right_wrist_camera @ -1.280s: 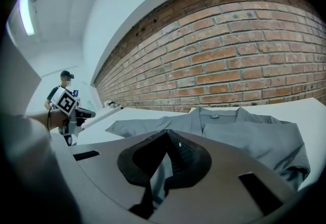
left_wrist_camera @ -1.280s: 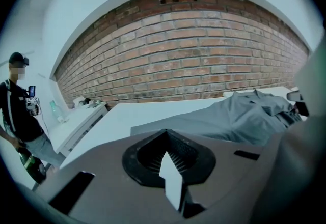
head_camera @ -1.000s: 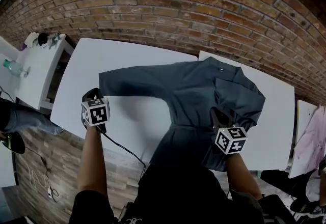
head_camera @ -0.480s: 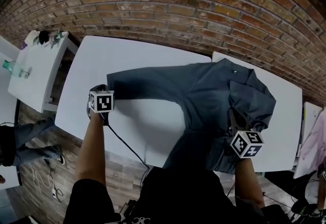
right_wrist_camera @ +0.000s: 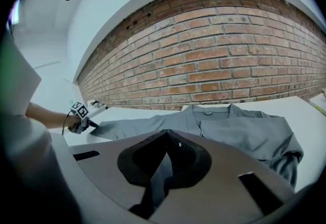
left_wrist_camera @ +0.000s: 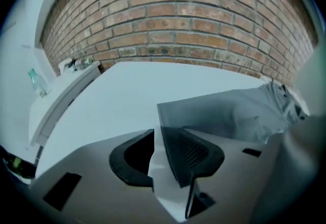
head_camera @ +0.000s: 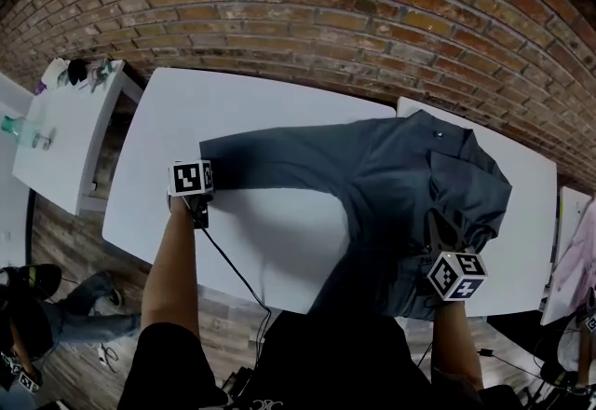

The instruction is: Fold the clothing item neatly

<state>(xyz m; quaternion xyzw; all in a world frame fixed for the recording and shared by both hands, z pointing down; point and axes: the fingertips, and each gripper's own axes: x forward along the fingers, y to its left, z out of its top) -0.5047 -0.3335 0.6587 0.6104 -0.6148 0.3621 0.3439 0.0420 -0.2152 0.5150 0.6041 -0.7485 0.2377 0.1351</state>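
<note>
Stretching across the white tabletop (head_camera: 177, 110), the grey garment (head_camera: 419, 184) lies with its collar toward the brick wall (head_camera: 326, 7). One sleeve (head_camera: 279, 157) is laid out straight to the left, probably so the cloth is flat and free of wrinkles before it is folded in. The left gripper (left_wrist_camera: 158, 132) sits at the very end of that sleeve. Its fingers are opening, with the pale edge of the cuff in the gap between them, lying against one pad rather than squeezed, which reads as letting the sleeve settle where it was drawn to. The right gripper (right_wrist_camera: 165, 139) has its fingers closed tight on a fold of dark cloth at the garment's lower right, near the tabletop's near edge. That hold likely anchors the body so that tension along the sleeve does not drag the whole piece sideways. The other sleeve appears already turned in over the right side of the body, so the folding looks only partly done
</note>
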